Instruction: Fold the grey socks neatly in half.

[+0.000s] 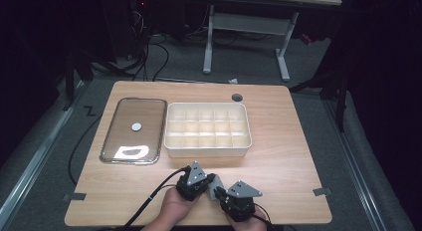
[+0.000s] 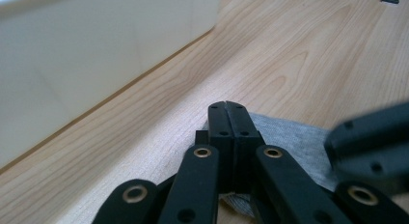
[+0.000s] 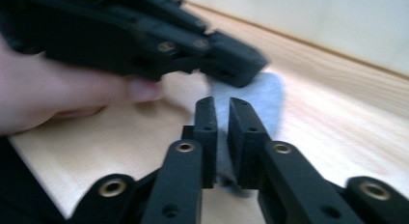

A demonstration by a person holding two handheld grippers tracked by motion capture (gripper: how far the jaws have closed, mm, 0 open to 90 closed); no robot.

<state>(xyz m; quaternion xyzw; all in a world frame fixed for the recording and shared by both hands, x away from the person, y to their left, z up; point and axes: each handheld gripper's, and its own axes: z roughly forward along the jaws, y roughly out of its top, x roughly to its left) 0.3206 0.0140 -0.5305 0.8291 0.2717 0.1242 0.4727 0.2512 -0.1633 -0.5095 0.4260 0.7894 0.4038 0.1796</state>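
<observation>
Left gripper (image 2: 226,106): jaws pressed together, pinching a soft grey knit cloth (image 2: 294,137) that lies flat on the wood-grain table (image 2: 289,55) beneath and to its right. Right gripper (image 3: 221,104): jaws nearly closed, nipping the same cloth's edge. Ahead, a cream plastic divided tray (image 1: 207,127).

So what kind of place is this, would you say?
Probably a lab or workshop set up for recording tabletop handling: a wooden table holds a white compartment box and a clear lid, cables trail over the grey floor, and another desk stands behind.
</observation>
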